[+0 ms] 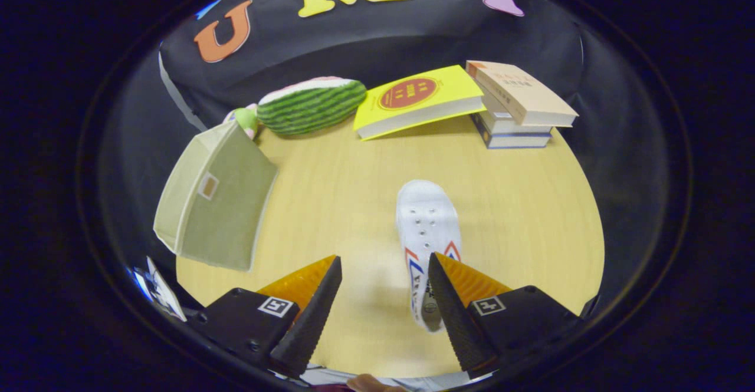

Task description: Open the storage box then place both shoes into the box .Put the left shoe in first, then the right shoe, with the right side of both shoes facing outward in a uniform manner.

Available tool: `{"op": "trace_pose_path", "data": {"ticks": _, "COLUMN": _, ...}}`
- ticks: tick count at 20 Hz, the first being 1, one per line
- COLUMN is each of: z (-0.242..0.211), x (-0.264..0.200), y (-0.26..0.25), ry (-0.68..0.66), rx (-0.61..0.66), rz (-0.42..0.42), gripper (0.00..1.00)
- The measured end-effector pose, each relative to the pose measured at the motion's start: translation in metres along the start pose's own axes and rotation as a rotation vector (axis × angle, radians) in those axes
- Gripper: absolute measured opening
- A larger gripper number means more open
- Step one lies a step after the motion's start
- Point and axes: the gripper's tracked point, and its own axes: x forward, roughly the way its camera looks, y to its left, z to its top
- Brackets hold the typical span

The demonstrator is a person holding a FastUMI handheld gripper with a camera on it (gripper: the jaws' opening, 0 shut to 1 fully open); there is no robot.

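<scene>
While our claw [384, 265] hangs spread wide and grasps nothing, the white shoe [427, 233] lies on the desk [519, 203] beside its right finger [451, 303]. We see the storage box [215, 200] well off to the left.

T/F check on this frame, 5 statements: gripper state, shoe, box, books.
1. The gripper is open, holding nothing. True.
2. The white shoe lies inside the storage box. False: it lies on the table, by the right finger.
3. The storage box sits beyond the left finger. True.
4. The yellow book lies flat on the table. False: one end leans on the book stack.
5. The watermelon toy sits on top of the book stack. False: it lies on the table behind the box.
</scene>
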Motion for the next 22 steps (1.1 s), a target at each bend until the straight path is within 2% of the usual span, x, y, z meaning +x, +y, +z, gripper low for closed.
{"op": "trace_pose_path", "data": {"ticks": 4, "z": -0.019, "x": 0.015, "y": -0.033, "ry": 0.053, "rx": 0.033, "rz": -0.023, "gripper": 0.94}}
{"op": "trace_pose_path", "data": {"ticks": 6, "z": -0.029, "x": 0.023, "y": -0.038, "ry": 0.084, "rx": 0.013, "rz": -0.001, "gripper": 0.94}}
{"op": "trace_pose_path", "data": {"ticks": 9, "z": -0.044, "x": 0.032, "y": -0.057, "ry": 0.115, "rx": -0.027, "rz": -0.024, "gripper": 0.92}}
{"op": "trace_pose_path", "data": {"ticks": 13, "z": -0.053, "x": 0.04, "y": -0.071, "ry": 0.152, "rx": 0.008, "rz": 0.01, "gripper": 0.92}}
{"op": "trace_pose_path", "data": {"ticks": 15, "z": -0.056, "x": 0.037, "y": -0.068, "ry": 0.172, "rx": 0.034, "rz": 0.072, "gripper": 0.93}}
{"op": "trace_pose_path", "data": {"ticks": 22, "z": -0.059, "x": 0.031, "y": -0.072, "ry": 0.2, "rx": 0.095, "rz": 0.149, "gripper": 0.86}}
